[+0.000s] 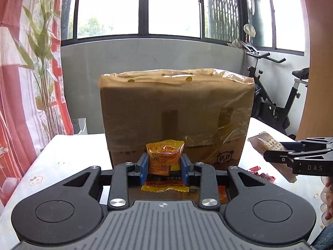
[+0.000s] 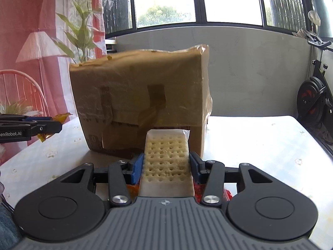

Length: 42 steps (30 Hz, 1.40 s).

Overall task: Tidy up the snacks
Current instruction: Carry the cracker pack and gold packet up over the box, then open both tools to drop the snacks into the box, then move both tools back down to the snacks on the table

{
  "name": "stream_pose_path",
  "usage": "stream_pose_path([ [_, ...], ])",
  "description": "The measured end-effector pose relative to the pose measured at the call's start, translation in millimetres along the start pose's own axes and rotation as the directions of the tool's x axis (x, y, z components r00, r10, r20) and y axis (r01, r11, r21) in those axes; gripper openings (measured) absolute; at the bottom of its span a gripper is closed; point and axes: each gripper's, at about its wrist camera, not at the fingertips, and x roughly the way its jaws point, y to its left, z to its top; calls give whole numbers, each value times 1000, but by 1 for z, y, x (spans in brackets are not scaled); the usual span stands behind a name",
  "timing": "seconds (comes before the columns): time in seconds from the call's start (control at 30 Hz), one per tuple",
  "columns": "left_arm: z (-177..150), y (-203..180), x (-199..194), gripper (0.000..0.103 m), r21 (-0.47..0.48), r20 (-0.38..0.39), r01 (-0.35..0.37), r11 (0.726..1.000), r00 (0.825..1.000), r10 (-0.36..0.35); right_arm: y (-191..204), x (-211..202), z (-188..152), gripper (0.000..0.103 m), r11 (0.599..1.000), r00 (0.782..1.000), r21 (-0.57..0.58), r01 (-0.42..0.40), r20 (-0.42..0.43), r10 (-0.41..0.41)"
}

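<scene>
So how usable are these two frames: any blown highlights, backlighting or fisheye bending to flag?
Left wrist view: windows blown white, cardboard box backlit and dim, yellow snack packet in the left claw still sharp. Right wrist view: same window glare, box top edge slightly smeared, tablecloth washed out at right, cracker pack crisp. Both bend straight lines at the edges.

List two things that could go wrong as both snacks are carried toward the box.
1. The left tool pinches the orange packet by its soft wrapper only; it may slip out.
2. The cardboard box stands tall just ahead, so the cracker pack in the right tool could hit its wall.
</scene>
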Motion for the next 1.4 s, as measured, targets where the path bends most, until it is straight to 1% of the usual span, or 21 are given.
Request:
stream_pose_path([
  [0.17,31,-3,4,34,18,58,31,999,998,-33,-1,-7,34,49,1000,997,-1,-21,75,21],
  [0.23,50,-2,8,34,8,86,53,999,995,-53,-1,-7,53,48,1000,994,-15,-26,105,28],
  [0.33,79,0,18,34,-13,100,94,996,991,-92,-3,0,85,49,999,989,-42,-32,145,38],
  [0.4,98,-3,30,34,-3,96,102,995,990,-102,-8,11,107,49,999,988,-27,-46,148,49],
  [0.47,116,-6,44,34,4,98,111,994,989,-111,-14,26,126,48,999,988,-18,-42,147,44],
  [0.53,129,-7,61,34,1,97,128,992,987,-127,-17,44,143,48,999,989,-31,-30,145,35],
  [0.6,139,-9,80,34,-1,79,134,991,988,-134,-18,64,155,48,998,992,-61,-10,128,17],
  [0.67,144,-11,102,34,-13,37,133,991,991,-132,-17,82,162,48,996,995,-84,7,102,1],
  [0.73,144,-9,122,34,-50,-7,139,989,990,-139,-15,99,166,48,992,997,-119,37,72,-28],
  [0.77,143,-9,132,34,-62,-31,130,990,991,-132,-14,106,166,48,991,997,-128,48,60,-40],
  [0.83,139,-11,148,34,-70,-77,90,993,992,-95,-15,117,165,48,991,999,-126,46,33,-42],
  [0.93,133,-10,164,35,-105,-112,89,990,989,-101,-17,126,163,49,993,999,-113,41,1,-41],
  [1.0,131,-5,170,38,-120,-125,95,988,986,-110,-18,129,161,50,992,999,-115,49,-12,-50],
  [1.07,129,1,168,55,-117,-122,106,987,985,-120,-16,129,161,58,991,998,-124,53,-21,-56],
  [1.1,128,6,165,57,-117,-109,108,987,987,-121,-16,128,162,65,991,999,-123,48,-17,-51],
  [1.13,129,9,163,57,-121,-100,108,987,988,-121,-16,125,163,68,992,999,-118,41,-8,-42],
  [1.27,132,19,147,57,-142,-77,133,981,986,-145,-19,110,165,68,995,1000,-94,18,21,-16],
  [1.4,132,25,116,57,-116,-36,152,982,987,-157,-20,89,162,68,997,998,-75,-20,50,24],
])
